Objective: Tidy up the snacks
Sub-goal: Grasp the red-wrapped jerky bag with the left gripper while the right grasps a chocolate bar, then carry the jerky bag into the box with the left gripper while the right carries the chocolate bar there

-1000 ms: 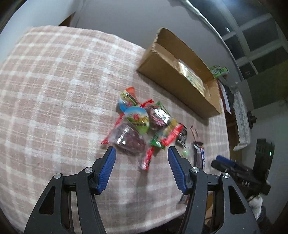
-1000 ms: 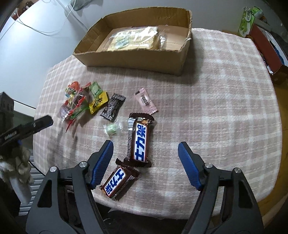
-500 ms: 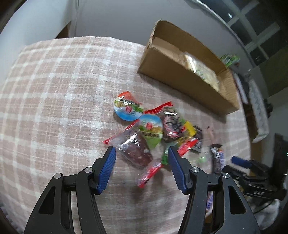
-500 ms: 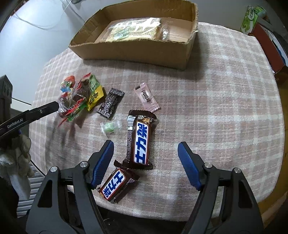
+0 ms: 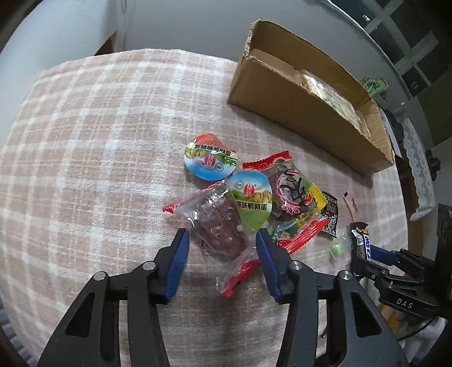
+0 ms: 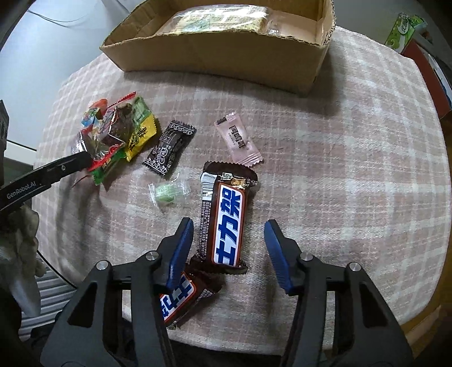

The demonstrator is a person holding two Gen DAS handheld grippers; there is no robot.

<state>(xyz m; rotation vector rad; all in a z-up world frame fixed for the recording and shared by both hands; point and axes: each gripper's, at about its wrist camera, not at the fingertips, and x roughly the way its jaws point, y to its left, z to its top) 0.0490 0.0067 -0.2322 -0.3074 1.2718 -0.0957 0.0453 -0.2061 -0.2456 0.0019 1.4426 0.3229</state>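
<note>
A pile of small snacks lies on the checked tablecloth (image 5: 84, 146). My left gripper (image 5: 221, 242) is open, its fingers on either side of a clear packet of dark red sausage (image 5: 219, 225). Two round egg cups (image 5: 210, 163) and more packets lie behind it. My right gripper (image 6: 228, 234) is open and straddles the lower end of a brown chocolate bar (image 6: 227, 217). A second, smaller bar (image 6: 180, 299) lies under its left finger. The cardboard box (image 6: 226, 59) at the back holds a clear pack of biscuits (image 6: 214, 17).
A black candy (image 6: 169, 146), a pink candy (image 6: 237, 141) and a green candy (image 6: 168, 192) lie between the pile and the bars. The table's front edge is close below both grippers. Green boxes (image 6: 404, 31) stand off the table at the back right.
Both grippers have moved forward and down towards the table. The left one has closed in on the sausage packet, the right one on the large chocolate bar. Both stay open.
</note>
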